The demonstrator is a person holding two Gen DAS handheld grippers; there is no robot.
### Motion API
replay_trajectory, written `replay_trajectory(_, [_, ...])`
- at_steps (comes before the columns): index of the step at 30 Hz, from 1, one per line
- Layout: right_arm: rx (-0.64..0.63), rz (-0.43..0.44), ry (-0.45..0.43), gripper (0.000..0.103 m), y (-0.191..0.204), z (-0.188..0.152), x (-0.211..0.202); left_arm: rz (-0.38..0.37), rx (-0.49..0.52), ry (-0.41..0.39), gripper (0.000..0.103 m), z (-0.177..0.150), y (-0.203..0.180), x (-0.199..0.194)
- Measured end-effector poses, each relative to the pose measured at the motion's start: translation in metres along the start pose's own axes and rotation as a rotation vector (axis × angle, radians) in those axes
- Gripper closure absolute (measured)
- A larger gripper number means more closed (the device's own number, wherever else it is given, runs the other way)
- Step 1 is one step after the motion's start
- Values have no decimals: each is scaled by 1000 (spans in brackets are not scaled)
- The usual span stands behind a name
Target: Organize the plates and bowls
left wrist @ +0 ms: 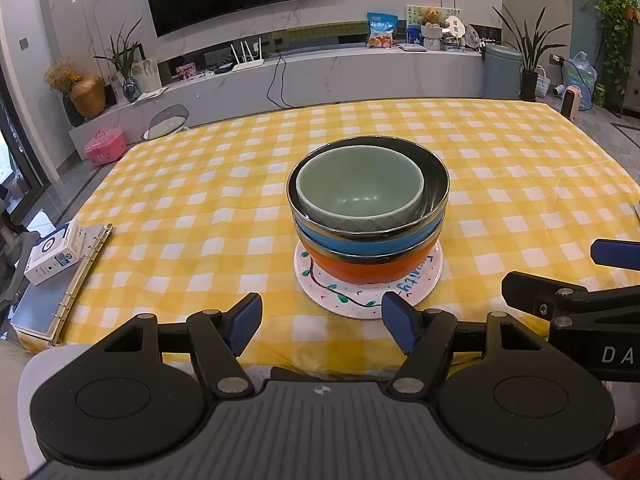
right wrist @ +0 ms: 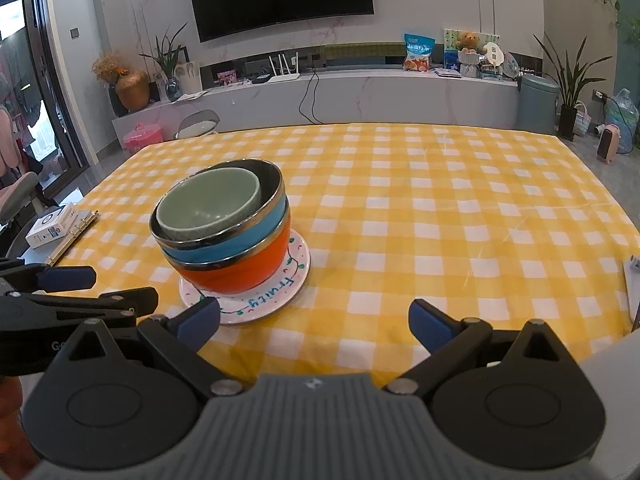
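A green bowl (left wrist: 360, 188) sits nested in a blue bowl (left wrist: 368, 242), which sits in an orange bowl (left wrist: 368, 268). The stack stands on a white patterned plate (left wrist: 360, 296) on the yellow checked table. The stack also shows in the right wrist view, with the green bowl (right wrist: 208, 204), orange bowl (right wrist: 240, 268) and plate (right wrist: 276, 296). My left gripper (left wrist: 322, 326) is open and empty just in front of the plate. My right gripper (right wrist: 314, 326) is open and empty, to the right of the stack, near the table's front edge.
A ring binder (left wrist: 60, 292) with a white box (left wrist: 56, 252) on it lies at the table's left edge. A white object (right wrist: 632, 284) lies at the right edge. A TV console stands beyond the table.
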State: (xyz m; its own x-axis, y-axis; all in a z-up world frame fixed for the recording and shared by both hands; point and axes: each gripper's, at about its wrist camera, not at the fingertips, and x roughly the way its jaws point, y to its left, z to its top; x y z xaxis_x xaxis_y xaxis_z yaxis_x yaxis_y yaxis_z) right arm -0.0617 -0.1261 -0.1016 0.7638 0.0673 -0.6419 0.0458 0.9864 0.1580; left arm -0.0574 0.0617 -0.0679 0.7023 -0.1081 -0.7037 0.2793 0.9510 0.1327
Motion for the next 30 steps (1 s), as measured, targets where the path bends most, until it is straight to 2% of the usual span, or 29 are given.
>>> replay_trajectory(30, [6, 4, 15, 4, -1, -1, 4, 0, 7, 11, 23, 0, 1, 1])
